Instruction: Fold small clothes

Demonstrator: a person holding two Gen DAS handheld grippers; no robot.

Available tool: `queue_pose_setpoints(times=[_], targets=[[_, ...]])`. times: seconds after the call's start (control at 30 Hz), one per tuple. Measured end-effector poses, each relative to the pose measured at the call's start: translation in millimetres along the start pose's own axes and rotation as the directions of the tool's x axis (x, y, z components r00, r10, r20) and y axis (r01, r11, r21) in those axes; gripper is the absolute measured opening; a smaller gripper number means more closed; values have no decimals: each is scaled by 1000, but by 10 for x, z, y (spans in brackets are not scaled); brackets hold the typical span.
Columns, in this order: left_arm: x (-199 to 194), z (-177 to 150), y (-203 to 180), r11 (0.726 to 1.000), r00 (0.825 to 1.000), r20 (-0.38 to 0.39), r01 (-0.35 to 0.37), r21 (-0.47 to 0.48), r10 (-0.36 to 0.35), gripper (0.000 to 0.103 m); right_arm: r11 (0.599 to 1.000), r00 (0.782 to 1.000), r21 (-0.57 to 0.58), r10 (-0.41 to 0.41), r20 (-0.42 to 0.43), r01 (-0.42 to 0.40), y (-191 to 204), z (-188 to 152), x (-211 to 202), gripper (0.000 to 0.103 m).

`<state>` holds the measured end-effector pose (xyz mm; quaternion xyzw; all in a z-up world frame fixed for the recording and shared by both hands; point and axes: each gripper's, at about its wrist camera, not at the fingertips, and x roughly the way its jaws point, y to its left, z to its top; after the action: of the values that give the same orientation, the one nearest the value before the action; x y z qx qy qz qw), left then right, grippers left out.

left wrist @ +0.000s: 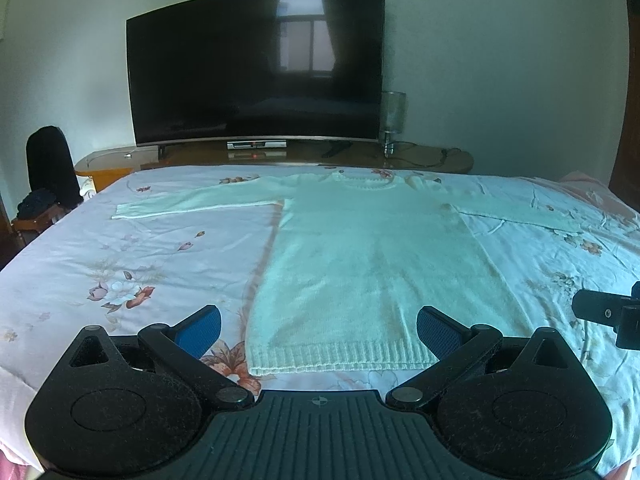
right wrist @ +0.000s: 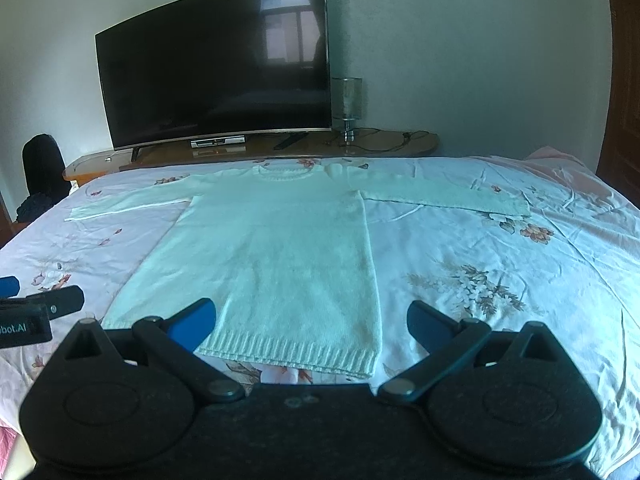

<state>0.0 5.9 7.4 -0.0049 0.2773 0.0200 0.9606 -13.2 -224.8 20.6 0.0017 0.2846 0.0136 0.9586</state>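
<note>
A white knitted sweater (left wrist: 360, 260) lies flat on the bed with both sleeves spread out sideways and its ribbed hem nearest me; it also shows in the right wrist view (right wrist: 272, 256). My left gripper (left wrist: 319, 330) is open and empty, hovering just above the hem. My right gripper (right wrist: 312, 324) is open and empty, over the hem's right part. The right gripper's tip (left wrist: 604, 314) shows at the right edge of the left wrist view; the left gripper's tip (right wrist: 44, 304) shows at the left edge of the right wrist view.
The bed has a floral sheet (left wrist: 120, 264). Behind it a wooden console (left wrist: 432, 158) carries a large dark TV (left wrist: 256, 68), a set-top box (left wrist: 256, 145) and a glass lamp (left wrist: 393, 114). A dark chair (left wrist: 50, 168) stands at the left.
</note>
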Motion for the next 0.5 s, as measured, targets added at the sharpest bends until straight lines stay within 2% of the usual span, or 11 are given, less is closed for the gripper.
queue_pose_setpoints(times=[0.5], targets=[[18,19,17,1000,1000,-2,1,1,-1,103,1000,1000,-3,2,-2,-2,5,5,19,102]])
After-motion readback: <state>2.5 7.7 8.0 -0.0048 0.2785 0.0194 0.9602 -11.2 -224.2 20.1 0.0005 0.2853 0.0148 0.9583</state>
